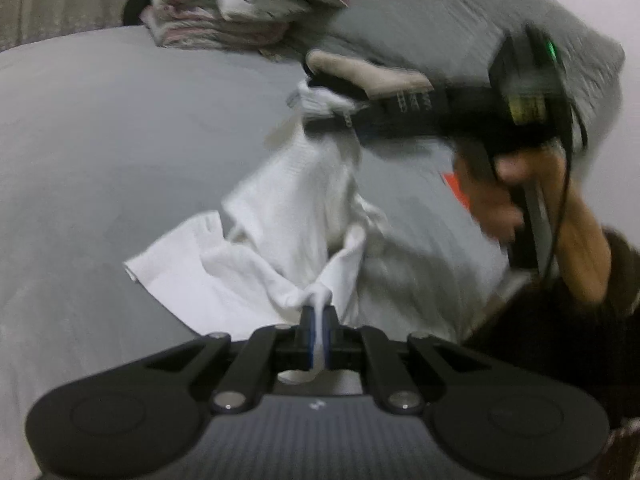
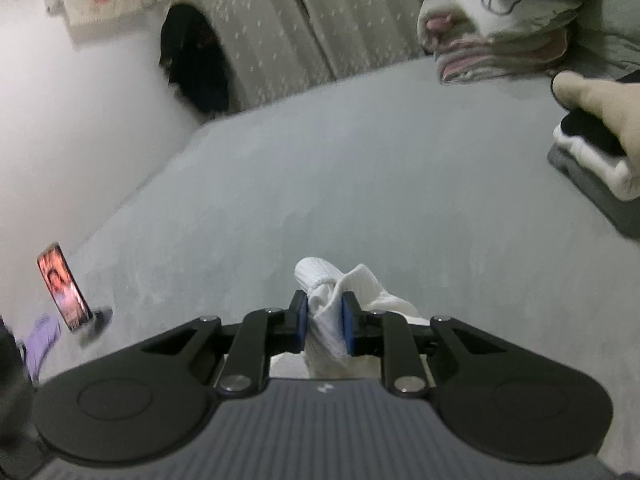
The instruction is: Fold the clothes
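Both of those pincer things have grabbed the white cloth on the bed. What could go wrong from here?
The left gripper pinches only a thin corner of the white garment, so that corner might slip out as it lifts. The right gripper holds a thick bunched wad, which may give a crooked fold. The lifted cloth could also brush the folded stack nearby.
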Tool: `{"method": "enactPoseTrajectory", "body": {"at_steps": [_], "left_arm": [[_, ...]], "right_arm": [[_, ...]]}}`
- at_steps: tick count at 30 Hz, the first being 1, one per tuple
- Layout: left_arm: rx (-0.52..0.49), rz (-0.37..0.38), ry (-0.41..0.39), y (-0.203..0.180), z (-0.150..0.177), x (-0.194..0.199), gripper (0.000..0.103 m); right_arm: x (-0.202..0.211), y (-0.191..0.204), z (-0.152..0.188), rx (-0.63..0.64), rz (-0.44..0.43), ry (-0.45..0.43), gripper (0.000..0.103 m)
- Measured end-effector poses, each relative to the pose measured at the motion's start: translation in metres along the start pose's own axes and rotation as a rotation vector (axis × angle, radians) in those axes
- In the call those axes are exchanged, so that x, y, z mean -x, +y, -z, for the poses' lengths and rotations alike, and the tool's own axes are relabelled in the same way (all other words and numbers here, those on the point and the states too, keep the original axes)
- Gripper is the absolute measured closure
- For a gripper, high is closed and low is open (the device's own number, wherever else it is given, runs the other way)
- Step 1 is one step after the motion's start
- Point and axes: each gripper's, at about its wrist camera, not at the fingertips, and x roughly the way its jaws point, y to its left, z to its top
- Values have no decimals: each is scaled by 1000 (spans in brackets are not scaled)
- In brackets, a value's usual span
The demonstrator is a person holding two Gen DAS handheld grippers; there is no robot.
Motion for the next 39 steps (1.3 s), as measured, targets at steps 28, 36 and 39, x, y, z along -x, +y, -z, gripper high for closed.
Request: {"method": "enactPoseTrajectory", "body": {"at_steps": [28, 36, 39], "left_arm": [[597, 144, -263, 90, -21, -43, 96], [379, 77, -278, 51, -22, -39, 96], [277, 84, -250, 35, -19, -41, 95]], "right_arm": [[-21, 3, -18, -87, -87, -18, 80], [-43, -36, -10, -271, 3, 105, 64], [-35, -39, -11, -290, -7, 89, 47]]}}
